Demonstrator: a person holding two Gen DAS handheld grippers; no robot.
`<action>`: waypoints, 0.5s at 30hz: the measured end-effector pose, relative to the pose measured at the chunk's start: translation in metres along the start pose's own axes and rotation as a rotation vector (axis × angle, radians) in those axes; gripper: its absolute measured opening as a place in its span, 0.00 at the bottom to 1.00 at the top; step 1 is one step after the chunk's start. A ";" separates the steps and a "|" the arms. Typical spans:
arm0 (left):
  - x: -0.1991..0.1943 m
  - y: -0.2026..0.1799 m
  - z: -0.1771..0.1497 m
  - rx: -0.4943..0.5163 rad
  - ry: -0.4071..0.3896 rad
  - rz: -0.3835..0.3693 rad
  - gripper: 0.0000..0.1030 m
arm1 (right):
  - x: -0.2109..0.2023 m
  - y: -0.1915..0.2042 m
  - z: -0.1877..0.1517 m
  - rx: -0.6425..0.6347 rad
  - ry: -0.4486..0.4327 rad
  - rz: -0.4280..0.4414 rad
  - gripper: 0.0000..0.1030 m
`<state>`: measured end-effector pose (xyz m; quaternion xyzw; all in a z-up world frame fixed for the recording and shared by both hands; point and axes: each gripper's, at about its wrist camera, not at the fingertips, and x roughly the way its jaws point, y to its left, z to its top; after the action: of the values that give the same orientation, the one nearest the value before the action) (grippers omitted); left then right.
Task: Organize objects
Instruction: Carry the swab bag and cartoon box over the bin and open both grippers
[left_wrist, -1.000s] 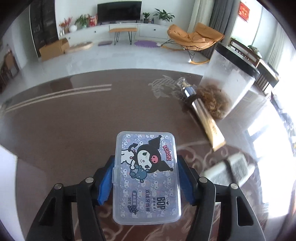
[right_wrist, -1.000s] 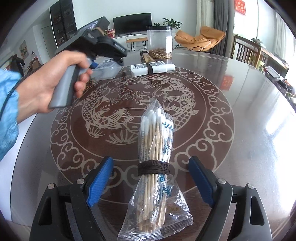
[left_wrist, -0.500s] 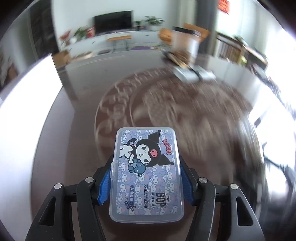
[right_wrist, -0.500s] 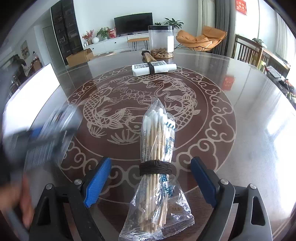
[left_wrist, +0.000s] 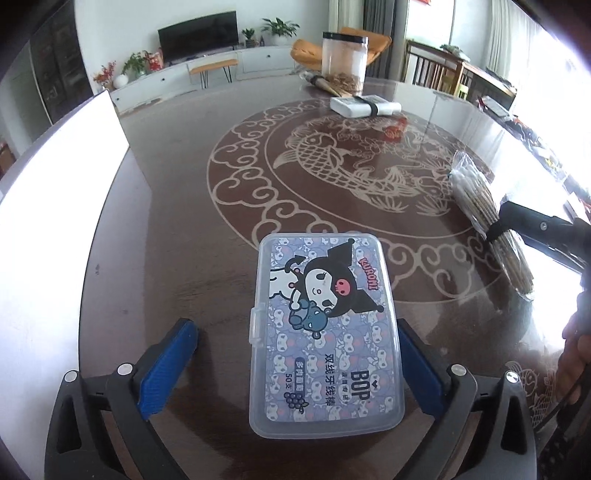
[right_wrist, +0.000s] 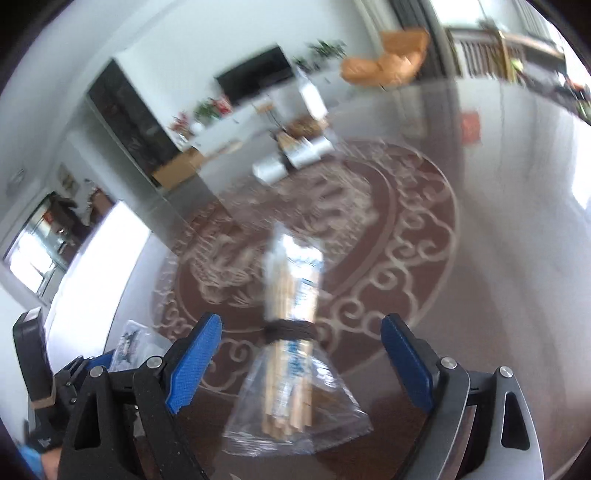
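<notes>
Now, close in on the left side, the left tongs (left_wrist: 293, 363) have just been opening and stand wide apart around the floss-pick box (left_wrist: 323, 325), which lies flat on the desk (left_wrist: 177, 206) between the blue pads; a clear gap shows on the left pad's side, while the right pad sits just beside the box's edge, no squeeze that I can see. The box's long axis runs straight ahead along those fingers. Over to the right tongs (right_wrist: 301, 363): they too have just been opening a little and are spread, not touching anything, with the cotton-swab bundle (right_wrist: 291, 325) lying between them, its dark tie roughly level with the fingertips. That bundle's long axis also points away along the tongs, so a plain close should catch it across its narrow waist. Clearly the right hand is the nearer one for it. Farther off, blurred, sit the white strapped packs (left_wrist: 364, 106) and the clear jar (left_wrist: 344, 55).
</notes>
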<state>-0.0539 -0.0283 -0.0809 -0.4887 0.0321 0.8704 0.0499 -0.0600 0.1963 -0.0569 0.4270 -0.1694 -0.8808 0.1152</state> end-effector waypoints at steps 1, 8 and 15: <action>0.001 0.000 0.002 0.001 0.015 0.000 1.00 | 0.001 0.004 0.004 -0.015 0.017 -0.014 0.86; -0.007 0.006 0.004 -0.033 -0.034 0.022 0.58 | 0.036 0.060 0.012 -0.313 0.231 -0.179 0.30; -0.055 0.036 -0.006 -0.172 -0.104 -0.118 0.58 | 0.005 0.079 0.009 -0.250 0.177 -0.104 0.29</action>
<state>-0.0250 -0.0675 -0.0366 -0.4464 -0.0740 0.8897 0.0604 -0.0651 0.1245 -0.0240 0.4935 -0.0253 -0.8586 0.1361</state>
